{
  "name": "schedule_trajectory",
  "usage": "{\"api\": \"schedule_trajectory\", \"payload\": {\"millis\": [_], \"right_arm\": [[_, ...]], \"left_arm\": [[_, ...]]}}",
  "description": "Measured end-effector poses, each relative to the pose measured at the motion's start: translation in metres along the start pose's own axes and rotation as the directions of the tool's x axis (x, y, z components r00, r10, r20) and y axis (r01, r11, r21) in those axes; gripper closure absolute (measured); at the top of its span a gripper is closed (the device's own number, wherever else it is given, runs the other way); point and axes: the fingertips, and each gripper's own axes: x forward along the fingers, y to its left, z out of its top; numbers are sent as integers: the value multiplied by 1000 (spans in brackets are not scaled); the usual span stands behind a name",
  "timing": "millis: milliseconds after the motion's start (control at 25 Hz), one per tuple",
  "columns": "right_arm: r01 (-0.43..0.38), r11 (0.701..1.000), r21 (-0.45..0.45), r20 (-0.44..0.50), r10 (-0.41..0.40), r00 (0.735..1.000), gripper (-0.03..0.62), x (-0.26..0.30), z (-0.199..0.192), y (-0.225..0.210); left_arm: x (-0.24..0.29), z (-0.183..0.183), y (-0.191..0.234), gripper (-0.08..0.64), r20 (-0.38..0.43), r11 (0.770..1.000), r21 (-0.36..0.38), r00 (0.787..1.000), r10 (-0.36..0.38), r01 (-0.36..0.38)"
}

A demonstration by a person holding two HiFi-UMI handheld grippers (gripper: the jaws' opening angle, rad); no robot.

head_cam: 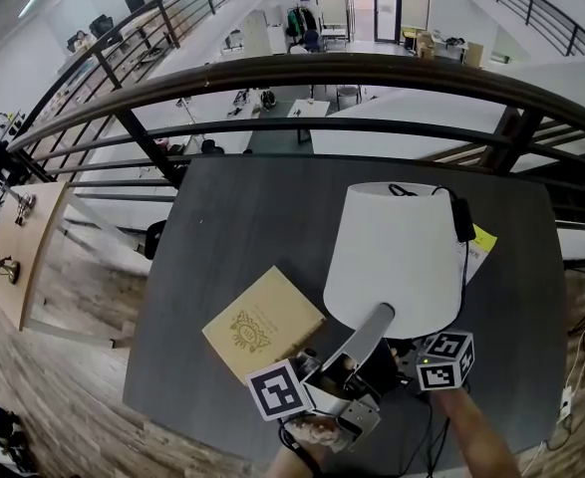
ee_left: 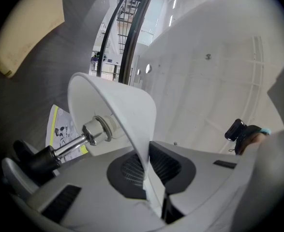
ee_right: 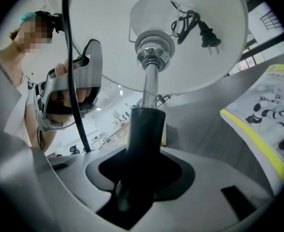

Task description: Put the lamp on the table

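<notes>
Lamp (head_cam: 397, 257): smooth white shade, a cone with the top cut off, with a bright chrome tube (ee_right: 149, 83) running into a matte black stem (ee_right: 142, 139). It is held tilted over the counter (head_cam: 232, 227), right of centre in the head view, open end of the shade toward the lower edge. Cannot tell whether the shade touches the counter.

Left hand-held gripper (ee_left: 149, 178): jaws nearly together, pinching the thin rim of the shade. Right hand-held gripper (ee_right: 139, 178): jaws clamped around the black stem. A black cord (ee_right: 76, 81) hangs past it, and its plug (ee_right: 202, 33) rests inside the shade.

Counter is dark grey with rounded corners and a faint brushed grain. A tan book (head_cam: 262, 322) with an ornament on its cover lies flat at lower centre-left, just beside the shade. A glossy leaflet (head_cam: 478, 242) with a yellow edge shows at the shade's right side.

Beyond the counter's far edge is a curved dark metal railing (head_cam: 272, 68). Past it is a bright white hall on a lower level, with tables. Wood-plank floor (head_cam: 63, 366) at lower left.
</notes>
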Motion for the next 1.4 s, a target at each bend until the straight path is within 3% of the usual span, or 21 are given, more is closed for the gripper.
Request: {"api": "schedule_trajectory", "payload": {"millis": [480, 920, 1400], "right_arm": [[-2, 1000, -30, -8, 2, 1000, 410, -1, -4, -1], [41, 999, -28, 20, -40, 999, 390, 0, -6, -2], [106, 994, 17, 84, -107, 991, 365, -21, 0, 3]], "left_arm": [[-5, -4, -6, 526, 11, 999, 13, 999, -43, 43], [-15, -6, -11, 526, 23, 995, 36, 996, -89, 88], [-26, -6, -16, 525, 47, 995, 38, 995, -92, 90]]}}
